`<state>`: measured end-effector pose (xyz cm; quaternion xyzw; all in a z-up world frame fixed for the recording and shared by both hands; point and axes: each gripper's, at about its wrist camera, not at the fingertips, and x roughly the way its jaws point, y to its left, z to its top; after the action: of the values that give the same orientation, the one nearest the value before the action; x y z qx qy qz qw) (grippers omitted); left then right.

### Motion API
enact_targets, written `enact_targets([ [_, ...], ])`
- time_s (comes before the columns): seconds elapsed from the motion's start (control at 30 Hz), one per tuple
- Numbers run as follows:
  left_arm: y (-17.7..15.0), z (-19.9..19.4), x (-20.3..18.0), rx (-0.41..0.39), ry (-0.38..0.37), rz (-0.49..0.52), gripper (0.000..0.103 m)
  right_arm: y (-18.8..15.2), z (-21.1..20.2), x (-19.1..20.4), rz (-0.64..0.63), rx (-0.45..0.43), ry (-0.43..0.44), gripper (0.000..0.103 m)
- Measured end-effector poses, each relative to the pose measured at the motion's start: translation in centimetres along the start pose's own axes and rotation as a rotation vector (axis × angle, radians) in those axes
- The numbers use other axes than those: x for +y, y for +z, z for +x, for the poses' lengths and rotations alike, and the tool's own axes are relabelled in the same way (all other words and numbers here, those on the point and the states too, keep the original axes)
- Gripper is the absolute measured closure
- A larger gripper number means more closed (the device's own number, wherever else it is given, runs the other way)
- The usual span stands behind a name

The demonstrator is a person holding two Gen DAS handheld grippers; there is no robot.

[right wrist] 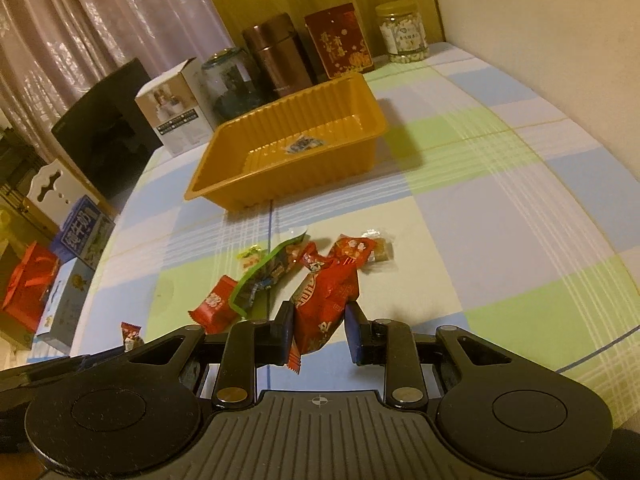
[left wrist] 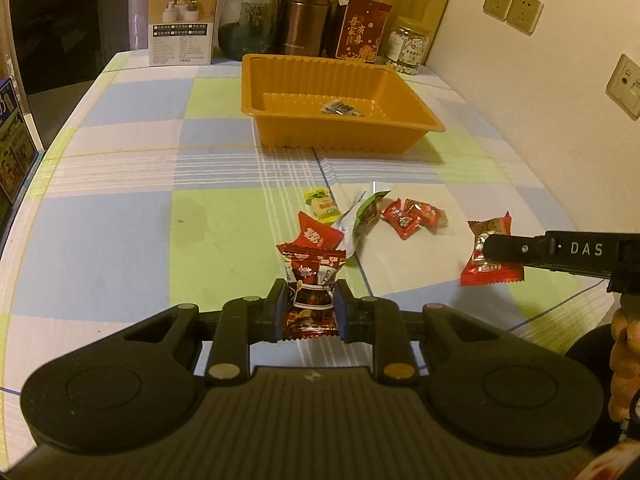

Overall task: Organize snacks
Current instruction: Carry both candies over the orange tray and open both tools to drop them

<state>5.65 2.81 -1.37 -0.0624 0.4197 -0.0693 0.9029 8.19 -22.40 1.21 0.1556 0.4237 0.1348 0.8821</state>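
My left gripper is shut on a dark red snack packet held just above the checked tablecloth. My right gripper is shut on a red snack packet; it also shows in the left wrist view, at the right. Loose snacks lie between them: a red packet, a green-and-white packet, a small yellow one and small red candies. The orange tray stands beyond, with one small dark packet inside. The tray also shows in the right wrist view.
Behind the tray stand a white box, a glass jar, a brown flask, a red box and a jar of nuts. The wall runs along the right. Boxes sit off the table's left edge.
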Motion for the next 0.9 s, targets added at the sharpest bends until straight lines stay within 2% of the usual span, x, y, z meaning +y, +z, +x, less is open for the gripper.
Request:
enact_targets([
  [0.47,1.0,-0.6,-0.5,-0.011,-0.021,-0.007,0.081,0.7,-0.8,-0.7,0.013,-0.003,0.017,0.076],
  [0.63,3.6,0.0,-0.7,-0.032,-0.037,0.006,0.081,3.0,-0.3,-0.7,-0.021,-0.022,0.017,0.076],
  [0.9,9.8,2.8,-1.2,-0.071,-0.061,0.029,0.081,9.2,1.8,-0.1,-0.088,-0.069,0.022,0.076],
])
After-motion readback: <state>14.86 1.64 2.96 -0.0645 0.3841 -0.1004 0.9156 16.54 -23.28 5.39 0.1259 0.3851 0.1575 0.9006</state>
